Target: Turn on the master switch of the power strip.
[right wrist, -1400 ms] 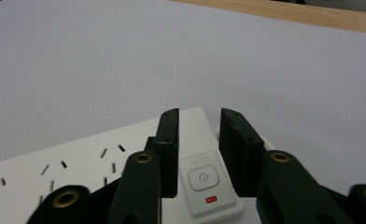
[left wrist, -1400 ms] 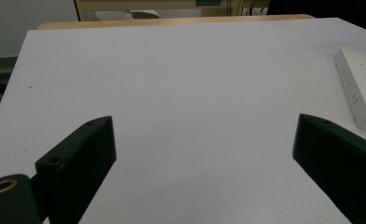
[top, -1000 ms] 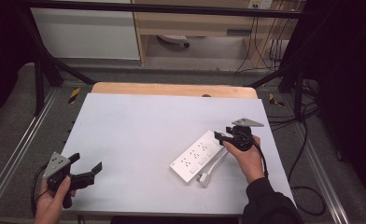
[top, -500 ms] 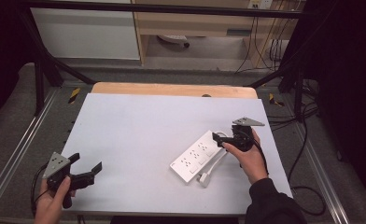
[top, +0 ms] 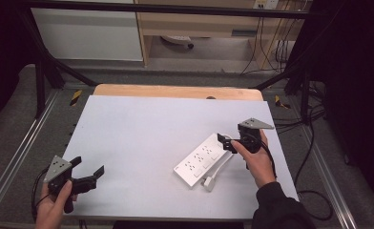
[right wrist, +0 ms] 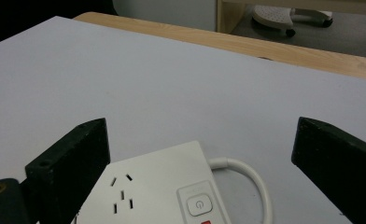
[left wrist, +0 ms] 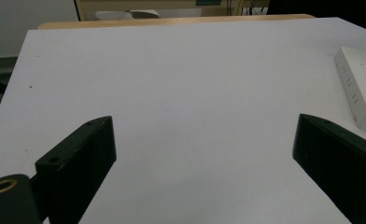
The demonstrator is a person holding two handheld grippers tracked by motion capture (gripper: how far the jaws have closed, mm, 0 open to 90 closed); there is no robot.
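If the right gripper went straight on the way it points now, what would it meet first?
Probably the white power strip: the open right gripper is at its switch end, jaws spread wide. Height above it is unclear, so it might pass over onto bare table.

The power strip (top: 201, 158) lies flat on the surface (top: 142, 133), slantwise, just below and ahead of the right tool (top: 229, 143), whose spread jaws stand over its switch end. The strip's cord (top: 217, 171) loops out from that end, beside the strip on the side nearer the person. The left tool (top: 87, 175) is held well apart from the strip, near the surface's near left corner, jaws spread wide over bare surface. Seen from the left tool, the strip lies ahead and far to its right.
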